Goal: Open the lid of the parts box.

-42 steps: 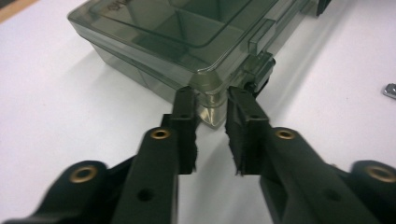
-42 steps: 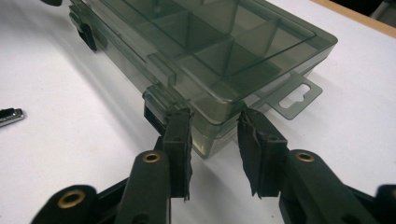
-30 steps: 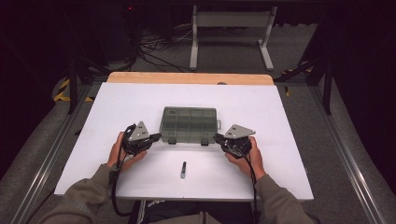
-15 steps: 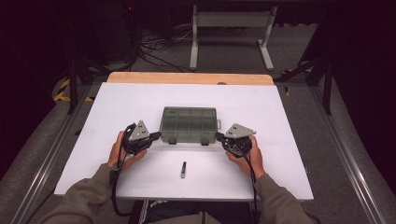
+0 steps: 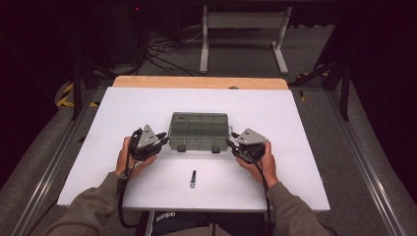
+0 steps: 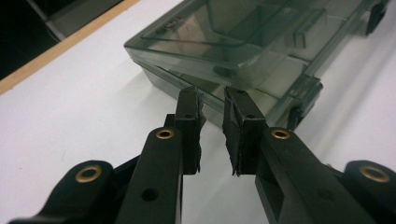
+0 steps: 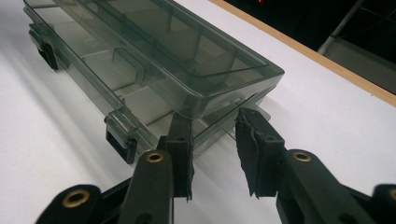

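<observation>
A smoky clear compartment box (image 5: pixel 199 129) lies shut in the middle of the white table (image 5: pixel 295 123). My left gripper (image 5: pixel 164 141) is at its left end and my right gripper (image 5: pixel 230 142) at its right end, each in a hand. In the left gripper view the jaws (image 6: pixel 212 100) have just been opening; a narrow gap shows, with the tips at the lower edge of the box (image 6: pixel 243 42). In the right gripper view the jaws (image 7: pixel 215 123) have also just been opening; a small tab at the end of the box (image 7: pixel 154 56) lies between them, not pressed.
A small dark cylinder (image 5: pixel 193 179) lies on the table in front of the box, between the two forearms. A wooden strip (image 5: pixel 196 81) runs along the table's far edge. Behind it stand a metal frame (image 5: pixel 243 34) and cables on the floor.
</observation>
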Tool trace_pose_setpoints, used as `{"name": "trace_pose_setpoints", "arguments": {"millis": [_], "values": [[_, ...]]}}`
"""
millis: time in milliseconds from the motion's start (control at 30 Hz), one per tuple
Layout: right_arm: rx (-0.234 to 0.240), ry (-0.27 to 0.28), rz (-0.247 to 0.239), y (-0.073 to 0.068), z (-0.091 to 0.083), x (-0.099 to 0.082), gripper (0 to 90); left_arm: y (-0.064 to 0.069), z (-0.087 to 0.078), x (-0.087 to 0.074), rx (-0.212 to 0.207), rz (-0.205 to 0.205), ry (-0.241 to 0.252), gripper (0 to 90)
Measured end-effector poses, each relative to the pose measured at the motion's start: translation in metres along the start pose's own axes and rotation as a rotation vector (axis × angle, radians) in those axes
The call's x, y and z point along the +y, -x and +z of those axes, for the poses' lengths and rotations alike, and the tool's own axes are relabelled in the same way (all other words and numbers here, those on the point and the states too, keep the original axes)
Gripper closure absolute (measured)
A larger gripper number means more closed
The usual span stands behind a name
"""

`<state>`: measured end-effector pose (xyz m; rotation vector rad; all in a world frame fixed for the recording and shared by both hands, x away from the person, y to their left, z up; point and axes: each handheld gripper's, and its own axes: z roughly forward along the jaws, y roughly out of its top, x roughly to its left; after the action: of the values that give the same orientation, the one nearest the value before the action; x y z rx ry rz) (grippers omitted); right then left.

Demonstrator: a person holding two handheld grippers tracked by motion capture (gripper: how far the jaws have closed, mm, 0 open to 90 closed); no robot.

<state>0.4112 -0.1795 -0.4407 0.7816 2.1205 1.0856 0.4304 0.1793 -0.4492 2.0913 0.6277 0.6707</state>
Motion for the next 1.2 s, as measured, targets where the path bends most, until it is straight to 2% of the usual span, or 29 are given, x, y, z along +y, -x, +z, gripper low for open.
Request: {"name": "trace_pose_setpoints", "arguments": {"millis": [67, 300, 400, 633, 767, 1033, 1100, 1200], "values": [[-0.015, 0.004, -0.005, 0.0, 0.0, 0.001, 64.5, 0.0, 0.0, 0.001, 0.031, 0.012, 0.003, 69.4], [-0.035, 0.034, -0.022, 0.0, 0.0, 0.006, 65.1, 0.002, 0.003, 0.006, 0.074, 0.028, 0.017, 64.0], [-0.04, 0.052, -0.023, 0.0, 0.0, 0.008, 64.7, 0.002, 0.005, 0.009, 0.072, 0.035, 0.026, 64.2], [-0.052, 0.06, -0.042, -0.002, -0.001, 0.013, 67.1, 0.004, 0.009, 0.015, 0.097, 0.057, 0.047, 66.9], [-0.059, 0.071, -0.05, -0.002, -0.002, 0.015, 67.5, 0.002, 0.009, 0.017, 0.096, 0.04, 0.064, 68.6], [-0.073, 0.077, -0.051, -0.003, -0.003, 0.017, 68.7, 0.001, 0.008, 0.017, 0.102, 0.032, 0.067, 69.8], [-0.084, 0.075, -0.066, -0.004, -0.003, 0.018, 68.9, 0.0, 0.007, 0.018, 0.102, 0.044, 0.067, 70.3], [-0.094, 0.081, -0.06, -0.004, -0.003, 0.019, 70.3, -0.002, 0.006, 0.019, 0.097, 0.041, 0.071, 73.8]]}}
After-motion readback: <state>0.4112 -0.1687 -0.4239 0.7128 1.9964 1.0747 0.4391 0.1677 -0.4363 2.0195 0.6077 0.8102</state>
